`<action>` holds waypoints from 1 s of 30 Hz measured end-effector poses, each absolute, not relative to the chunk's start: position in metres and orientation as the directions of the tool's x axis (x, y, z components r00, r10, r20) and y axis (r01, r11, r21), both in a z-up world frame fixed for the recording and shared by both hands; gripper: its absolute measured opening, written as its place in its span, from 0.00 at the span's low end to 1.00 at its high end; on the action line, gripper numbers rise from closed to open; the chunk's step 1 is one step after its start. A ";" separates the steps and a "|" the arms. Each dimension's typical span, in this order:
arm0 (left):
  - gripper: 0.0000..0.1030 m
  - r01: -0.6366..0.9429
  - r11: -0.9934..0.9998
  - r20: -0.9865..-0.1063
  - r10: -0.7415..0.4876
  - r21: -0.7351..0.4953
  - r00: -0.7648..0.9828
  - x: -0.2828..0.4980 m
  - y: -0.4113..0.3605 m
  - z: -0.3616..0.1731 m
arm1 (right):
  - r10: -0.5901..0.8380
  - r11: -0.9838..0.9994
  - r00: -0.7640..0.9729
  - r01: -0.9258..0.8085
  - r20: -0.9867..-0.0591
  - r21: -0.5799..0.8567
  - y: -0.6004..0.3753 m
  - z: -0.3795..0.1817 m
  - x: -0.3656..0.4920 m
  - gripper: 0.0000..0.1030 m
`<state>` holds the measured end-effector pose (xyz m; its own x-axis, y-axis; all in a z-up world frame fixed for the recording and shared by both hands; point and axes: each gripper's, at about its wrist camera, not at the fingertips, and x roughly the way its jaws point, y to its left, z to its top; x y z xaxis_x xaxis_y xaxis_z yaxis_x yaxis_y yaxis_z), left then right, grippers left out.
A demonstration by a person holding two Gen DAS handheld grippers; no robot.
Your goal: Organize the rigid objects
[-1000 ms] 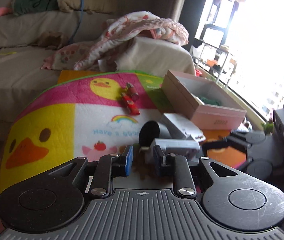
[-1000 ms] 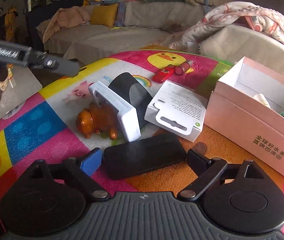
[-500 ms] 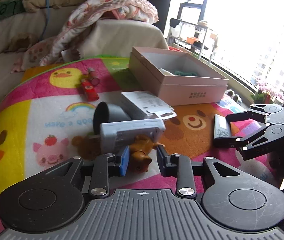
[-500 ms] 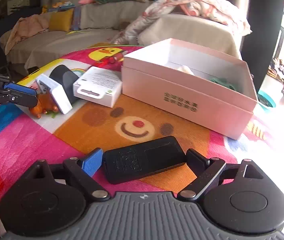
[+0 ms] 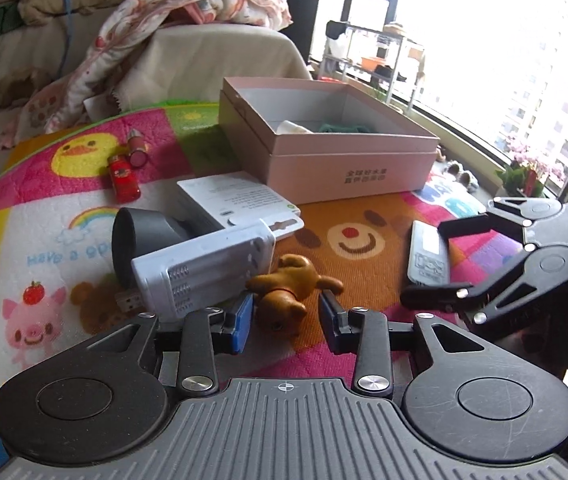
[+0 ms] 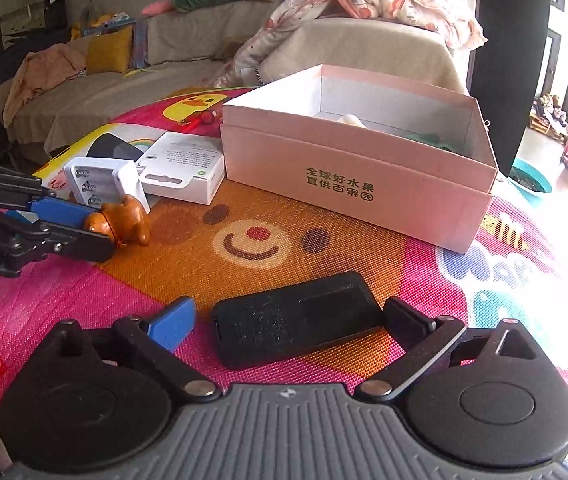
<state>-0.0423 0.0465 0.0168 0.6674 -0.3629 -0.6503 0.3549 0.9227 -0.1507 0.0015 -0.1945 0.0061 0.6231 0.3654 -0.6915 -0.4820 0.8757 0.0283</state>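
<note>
The pink box (image 5: 347,168) sat open on the colourful play mat (image 5: 44,248), and everything else lay on the near side of it. In front of its printed long wall, over the bear face on the mat, the right gripper (image 6: 289,322) had its jaws opening to their widest around a black remote (image 6: 295,320); the remote lay flat on the mat between the fingertips, the right fingertip looked to be just at its end, and the blue left pad stood clear of it. Off the box's left corner, the left gripper (image 5: 285,322) was also opening, its jaws at a narrow-to-middling gap with a small brown bear figurine (image 5: 287,284) lying on its side between the pads, apparently not pinched. Just behind the figurine, toward the box, a white adapter block (image 5: 204,268) leaned against a dark cylinder (image 5: 140,236), with a white carton (image 5: 236,200) beside them, close to the box's near corner. Farther left of the box lay a red lighter (image 5: 124,178) and a small red tube (image 5: 136,148).
</note>
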 end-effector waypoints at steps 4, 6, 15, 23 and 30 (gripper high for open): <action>0.40 0.317 0.933 -0.651 -0.346 -0.168 0.675 -0.028 0.042 0.017 | 0.372 0.868 0.606 -0.496 -0.703 0.032 -0.194 0.006 0.003 1.00; 0.40 0.316 0.936 -0.653 -0.338 -0.156 0.678 -0.024 0.037 0.015 | 0.372 0.866 0.604 -0.500 -0.705 0.028 -0.194 0.006 0.003 1.00; 0.40 0.344 0.927 -0.625 -0.356 -0.146 0.694 -0.014 0.026 0.006 | 0.377 0.866 0.611 -0.500 -0.696 0.031 -0.195 0.006 0.001 1.00; 0.28 0.382 0.913 -0.610 -0.386 -0.144 0.692 -0.014 0.023 0.006 | 0.376 0.867 0.615 -0.497 -0.694 0.029 -0.195 0.006 0.000 1.00; 0.29 0.456 0.867 -0.659 -0.464 -0.202 0.592 -0.038 0.033 0.010 | 0.376 0.867 0.614 -0.498 -0.694 0.029 -0.195 0.006 0.000 1.00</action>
<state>-0.0377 0.0329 0.0104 0.5920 -0.4643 -0.6588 0.4557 0.8670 -0.2016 0.0003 -0.1955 0.0062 0.6143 0.3762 -0.6937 -0.4977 0.8668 0.0293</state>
